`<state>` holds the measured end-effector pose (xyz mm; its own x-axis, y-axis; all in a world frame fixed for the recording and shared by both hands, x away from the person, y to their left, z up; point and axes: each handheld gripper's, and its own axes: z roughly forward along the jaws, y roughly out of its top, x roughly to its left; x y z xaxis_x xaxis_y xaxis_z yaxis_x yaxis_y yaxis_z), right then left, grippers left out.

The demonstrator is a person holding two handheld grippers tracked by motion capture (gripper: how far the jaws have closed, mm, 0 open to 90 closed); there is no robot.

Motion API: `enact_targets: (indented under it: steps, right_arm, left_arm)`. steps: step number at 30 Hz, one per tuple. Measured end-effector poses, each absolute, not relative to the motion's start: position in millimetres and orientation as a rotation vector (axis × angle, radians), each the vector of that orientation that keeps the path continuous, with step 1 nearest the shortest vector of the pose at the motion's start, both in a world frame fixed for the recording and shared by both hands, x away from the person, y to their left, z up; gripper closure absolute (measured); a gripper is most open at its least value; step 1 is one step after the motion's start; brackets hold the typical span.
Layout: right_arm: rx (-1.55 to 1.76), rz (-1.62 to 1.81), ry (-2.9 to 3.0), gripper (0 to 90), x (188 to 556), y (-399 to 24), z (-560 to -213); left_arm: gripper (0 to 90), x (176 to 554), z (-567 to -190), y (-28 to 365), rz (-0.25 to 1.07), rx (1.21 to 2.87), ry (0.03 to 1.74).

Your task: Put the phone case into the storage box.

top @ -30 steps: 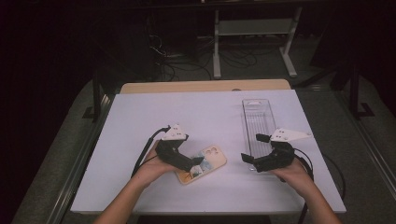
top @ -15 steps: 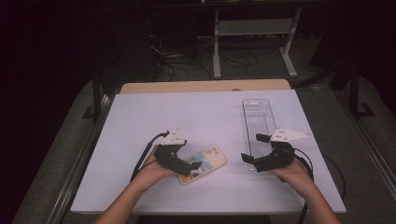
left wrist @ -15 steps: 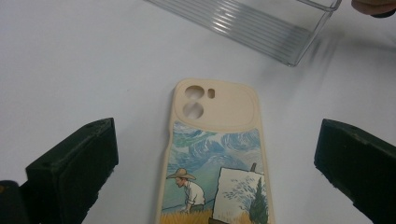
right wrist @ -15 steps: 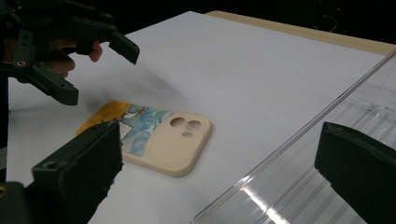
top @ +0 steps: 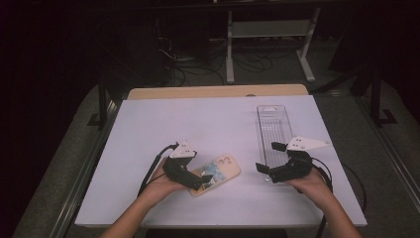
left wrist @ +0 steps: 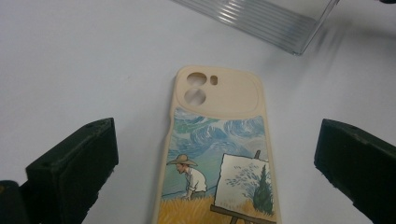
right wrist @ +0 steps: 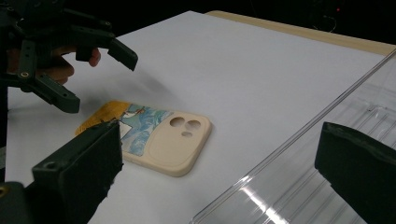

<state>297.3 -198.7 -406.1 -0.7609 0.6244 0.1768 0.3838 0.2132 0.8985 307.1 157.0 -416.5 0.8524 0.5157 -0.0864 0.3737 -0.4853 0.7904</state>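
The left gripper (top: 198, 179) hangs spread wide over the near end of a cream phone case with a painted field scene (left wrist: 219, 154). The case lies flat on the white table (top: 208, 124), centred between the jaws, neither touching it. To its right, the right gripper (top: 270, 158) is also released, at the near end of a long clear plastic tray (top: 274, 126).

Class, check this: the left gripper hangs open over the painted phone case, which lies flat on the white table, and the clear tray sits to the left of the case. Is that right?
Not quite. The clear tray sits to the right of the phone case, not the left, as the high view shows. The rest holds: the left gripper is open over the case, which lies flat on the white table.
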Motion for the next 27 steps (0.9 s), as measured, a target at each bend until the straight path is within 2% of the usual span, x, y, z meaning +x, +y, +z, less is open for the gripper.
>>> enact_targets:
  steps: [19,27]
  right_arm:
    - [0.963,1.569,2.261,0.5,297,-198,-406]
    - [0.962,1.568,2.262,0.5,297,-198,-406]
  left_arm:
    - [0.0,303,-441,153,0.209,2.185,0.682]
    - [0.0,302,-447,144,0.224,2.231,0.646]
